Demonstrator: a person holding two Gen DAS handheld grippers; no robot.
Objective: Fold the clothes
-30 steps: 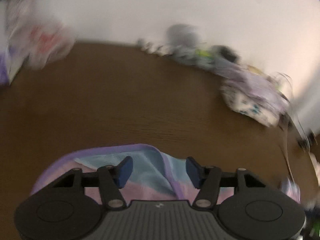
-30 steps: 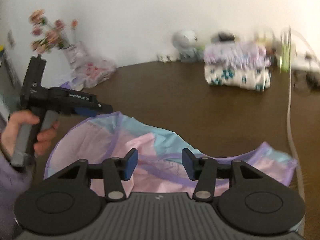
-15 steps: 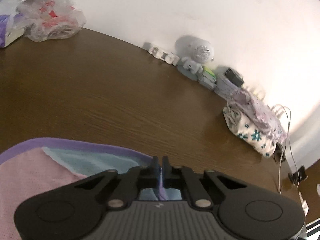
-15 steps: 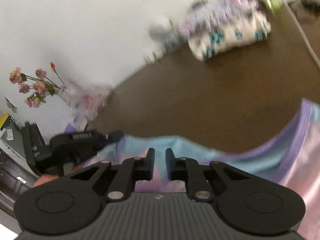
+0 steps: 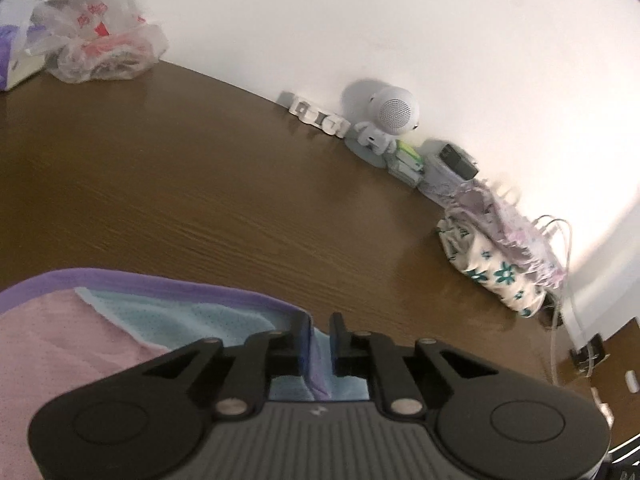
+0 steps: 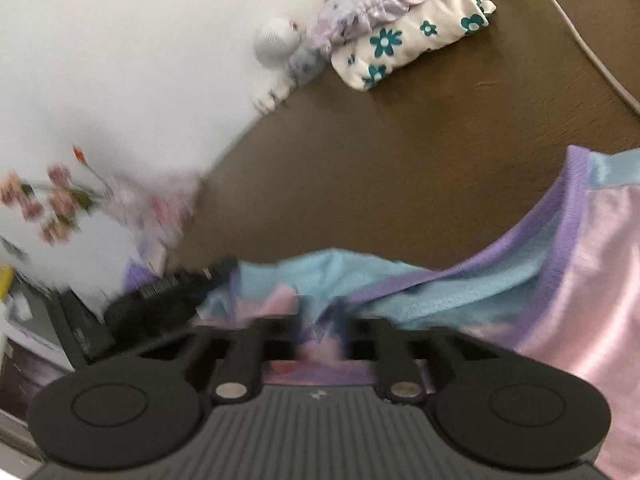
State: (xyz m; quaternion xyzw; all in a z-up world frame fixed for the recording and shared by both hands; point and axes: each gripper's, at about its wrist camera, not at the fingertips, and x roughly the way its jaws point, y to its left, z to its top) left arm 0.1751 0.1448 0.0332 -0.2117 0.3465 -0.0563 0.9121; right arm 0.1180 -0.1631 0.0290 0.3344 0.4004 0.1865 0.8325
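A pink, light-blue and purple mesh garment lies on the brown wooden table. My left gripper is nearly closed, pinching the garment's purple-trimmed edge between its fingers. In the right wrist view the same garment spreads to the right, with a blue fold bunched up in front. My right gripper is narrowly parted with the pink and purple cloth held between its fingers; the view is blurred. The left gripper's black body shows at the garment's left end.
A stack of folded clothes, white with teal flowers under lilac, sits at the back right by the wall, also in the right wrist view. A white round speaker figure, small boxes, cables, a plastic bag and flowers line the wall.
Both grippers went from wide open to closed on the garment's edge. The right gripper has since swung and tilted, and the cloth has lifted and bunched between the two.
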